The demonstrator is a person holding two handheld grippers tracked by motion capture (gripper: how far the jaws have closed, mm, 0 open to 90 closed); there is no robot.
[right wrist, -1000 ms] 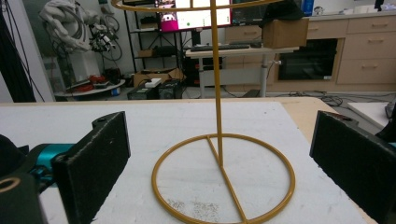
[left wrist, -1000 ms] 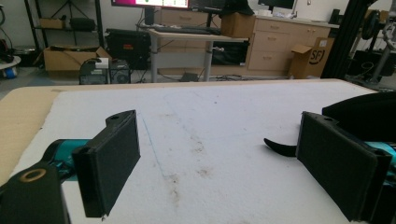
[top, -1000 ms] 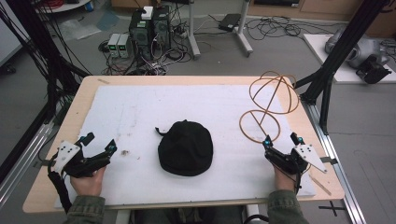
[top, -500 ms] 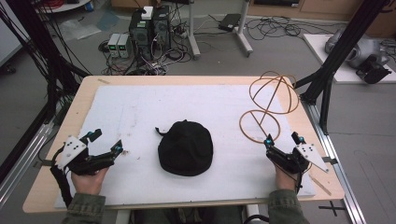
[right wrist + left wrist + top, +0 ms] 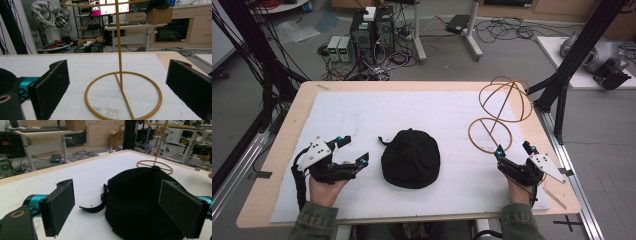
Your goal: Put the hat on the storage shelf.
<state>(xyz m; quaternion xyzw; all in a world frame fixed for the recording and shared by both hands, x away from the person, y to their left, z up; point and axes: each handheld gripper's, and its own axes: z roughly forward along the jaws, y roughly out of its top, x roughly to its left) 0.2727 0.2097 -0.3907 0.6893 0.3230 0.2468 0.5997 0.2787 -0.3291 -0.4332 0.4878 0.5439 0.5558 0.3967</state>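
The black cap lies mid-table on the white mat, near the wide-open left gripper, which should straddle its crown before closing; the right gripper, jaws wide, faces the empty gold wire stand; no containers.

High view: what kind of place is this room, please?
Probably a robotics lab or workshop: computer towers with tangled cables on the floor, black frame posts beside the table, and a robot-like machine by shelves.
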